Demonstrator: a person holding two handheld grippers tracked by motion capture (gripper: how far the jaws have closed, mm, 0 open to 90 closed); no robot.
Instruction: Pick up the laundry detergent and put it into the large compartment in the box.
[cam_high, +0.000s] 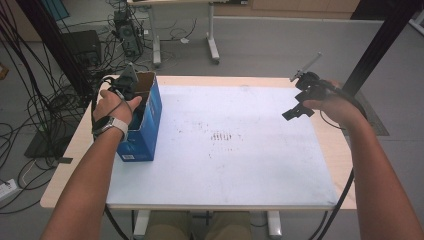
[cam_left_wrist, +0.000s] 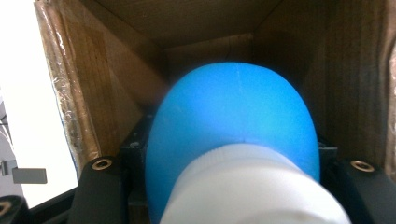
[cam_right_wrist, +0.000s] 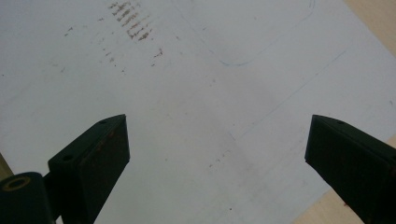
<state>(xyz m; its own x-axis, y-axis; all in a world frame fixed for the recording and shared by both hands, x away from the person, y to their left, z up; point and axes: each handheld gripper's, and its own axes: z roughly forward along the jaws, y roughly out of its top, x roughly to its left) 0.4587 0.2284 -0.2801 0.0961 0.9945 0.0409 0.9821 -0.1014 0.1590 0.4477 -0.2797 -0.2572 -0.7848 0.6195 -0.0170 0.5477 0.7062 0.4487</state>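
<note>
A blue cardboard box (cam_high: 145, 131) stands open-topped at the table's left edge. My left gripper (cam_high: 138, 99) reaches down into it, held by the person's left hand. In the left gripper view, between the jaws of the left gripper (cam_left_wrist: 229, 172), sits a rounded blue object (cam_left_wrist: 233, 116) with a white ribbed part (cam_left_wrist: 252, 186) nearest the camera. The box's brown inner walls (cam_left_wrist: 116, 93) surround it. My right gripper (cam_high: 296, 111) hovers over the white mat's (cam_high: 225, 150) far right part. In the right gripper view the right gripper (cam_right_wrist: 217, 135) stands open with nothing between its jaws.
The mat covers most of the wooden table (cam_high: 75, 150) and bears faint brown marks (cam_high: 221, 136) at its middle. A black frame post (cam_high: 380, 45) rises at the far right. Cables and equipment (cam_high: 125, 30) lie on the floor beyond the table's left side.
</note>
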